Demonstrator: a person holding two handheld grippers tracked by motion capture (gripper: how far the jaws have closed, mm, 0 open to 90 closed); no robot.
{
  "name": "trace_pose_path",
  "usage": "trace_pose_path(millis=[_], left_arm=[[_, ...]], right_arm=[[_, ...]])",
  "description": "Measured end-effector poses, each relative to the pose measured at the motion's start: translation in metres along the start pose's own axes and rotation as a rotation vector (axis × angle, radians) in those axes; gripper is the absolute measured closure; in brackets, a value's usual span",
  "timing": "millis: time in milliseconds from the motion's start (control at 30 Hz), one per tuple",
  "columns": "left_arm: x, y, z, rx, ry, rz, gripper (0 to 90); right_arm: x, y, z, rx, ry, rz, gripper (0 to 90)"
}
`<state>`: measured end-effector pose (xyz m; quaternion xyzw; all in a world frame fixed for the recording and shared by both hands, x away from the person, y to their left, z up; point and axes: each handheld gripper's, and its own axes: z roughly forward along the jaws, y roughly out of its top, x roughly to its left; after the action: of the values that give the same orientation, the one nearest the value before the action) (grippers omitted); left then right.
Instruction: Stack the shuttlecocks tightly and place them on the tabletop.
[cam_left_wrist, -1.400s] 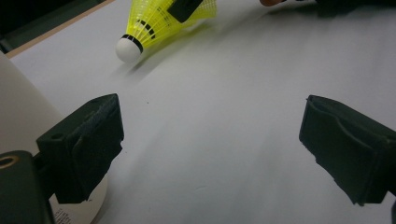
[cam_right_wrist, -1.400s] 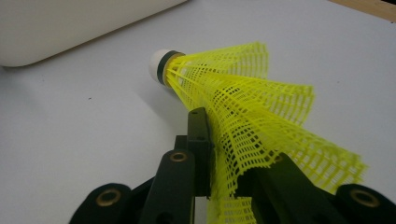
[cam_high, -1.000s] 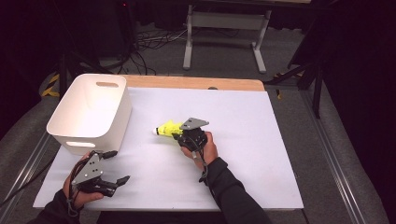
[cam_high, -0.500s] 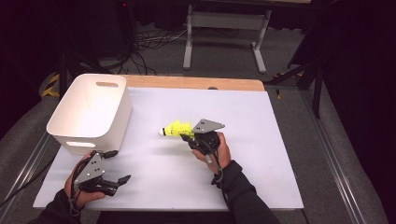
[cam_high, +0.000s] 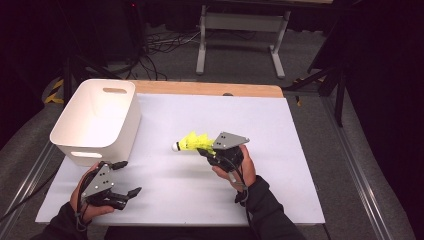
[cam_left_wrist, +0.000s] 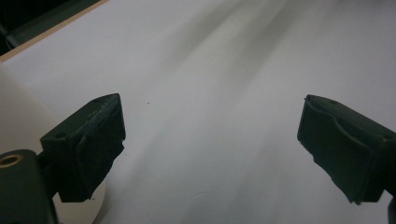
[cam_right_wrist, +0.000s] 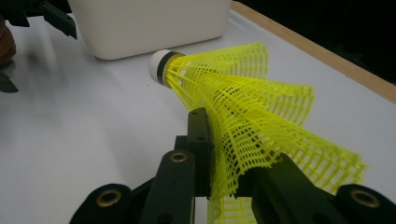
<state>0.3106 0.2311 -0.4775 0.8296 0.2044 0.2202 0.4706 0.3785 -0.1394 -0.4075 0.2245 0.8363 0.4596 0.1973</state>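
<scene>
A yellow mesh shuttlecock (cam_high: 192, 144) with a white cork tip is held just above the white table cover, tip pointing left toward the bin. My right gripper (cam_high: 206, 151) is shut on its skirt. In the right gripper view the netting (cam_right_wrist: 243, 93) is crumpled between the black jaws of the right gripper (cam_right_wrist: 229, 154). My left gripper (cam_high: 129, 177) rests near the table's front left corner, open with nothing in it. In its own view the left gripper (cam_left_wrist: 210, 149) has its jaws wide apart over bare white surface.
A white plastic bin (cam_high: 127, 107) with handle slots stands at the table's left side, seen close behind the shuttlecock as a white wall (cam_right_wrist: 149, 23). A wooden strip (cam_high: 210, 89) marks the table's far edge. Dark floor, cables and a metal stand lie beyond.
My right hand has carried the shuttlecock a little to the right and upward, still gripped. The left hand has stayed in place.
</scene>
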Motion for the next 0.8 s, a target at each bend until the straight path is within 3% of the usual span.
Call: trace_pose_path(millis=[200,433,567,800], left_arm=[[-0.005,0.005,0.005,0.005,-0.01,0.001,8.1],[-0.002,0.011,0.014,-0.002,-0.015,-0.008,8.2],[0.0,0.014,0.019,0.0,-0.024,0.009,8.3],[0.005,0.015,0.019,-0.008,-0.043,-0.005,8.1]], right_arm=[[0.001,0.0,-0.004,-0.001,0.006,-0.021,82.4],[-0.002,-0.005,-0.006,0.007,0.021,-0.01,82.3],[-0.005,-0.01,-0.01,0.018,0.011,-0.01,82.3],[-0.007,-0.014,-0.016,0.023,-0.005,-0.006,82.3]])
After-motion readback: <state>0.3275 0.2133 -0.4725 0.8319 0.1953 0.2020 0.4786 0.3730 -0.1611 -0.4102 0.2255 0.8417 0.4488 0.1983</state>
